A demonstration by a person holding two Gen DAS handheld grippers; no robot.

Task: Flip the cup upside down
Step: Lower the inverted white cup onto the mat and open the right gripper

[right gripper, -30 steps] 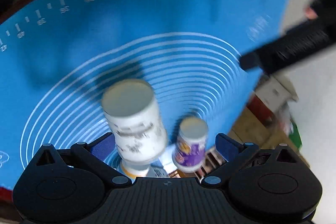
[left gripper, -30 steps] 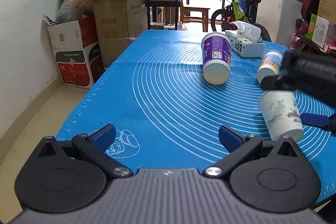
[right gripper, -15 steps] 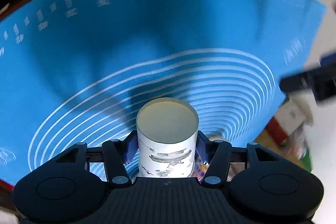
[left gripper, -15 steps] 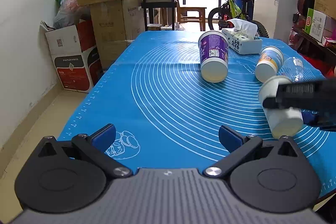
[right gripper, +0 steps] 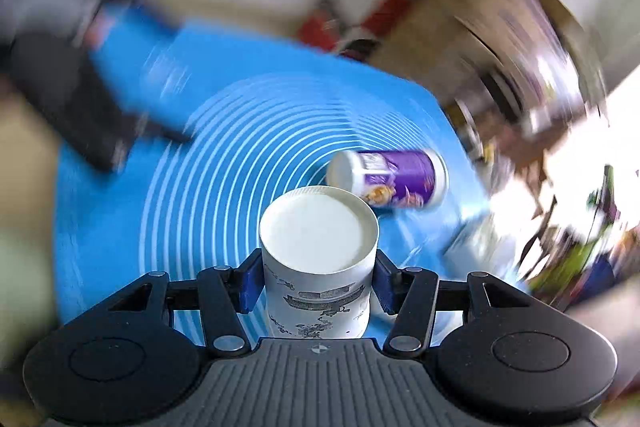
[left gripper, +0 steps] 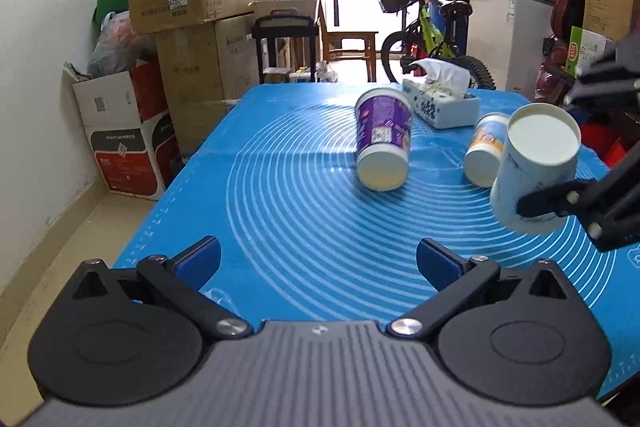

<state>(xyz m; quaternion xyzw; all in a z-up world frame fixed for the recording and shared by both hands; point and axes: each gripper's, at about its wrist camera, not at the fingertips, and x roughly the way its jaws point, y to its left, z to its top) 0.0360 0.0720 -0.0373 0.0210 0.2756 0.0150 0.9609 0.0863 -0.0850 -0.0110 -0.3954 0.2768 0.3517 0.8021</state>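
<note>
The white cup (right gripper: 318, 267) is clamped between the jaws of the right gripper (right gripper: 318, 281), raised off the blue worktop (left gripper: 304, 227), base foremost. A purple cup (right gripper: 394, 177) lies at one o'clock. The left gripper (left gripper: 318, 259) jaws are held wide apart.

Purple cup (left gripper: 383, 143) lies on the mat (left gripper: 296, 211), tissue box (left gripper: 440, 103) behind it.

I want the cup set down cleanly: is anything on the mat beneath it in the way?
Nothing visible. The right gripper holds the white cup base-up above bare blue mat; the purple cup and orange cup lie farther back.
</note>
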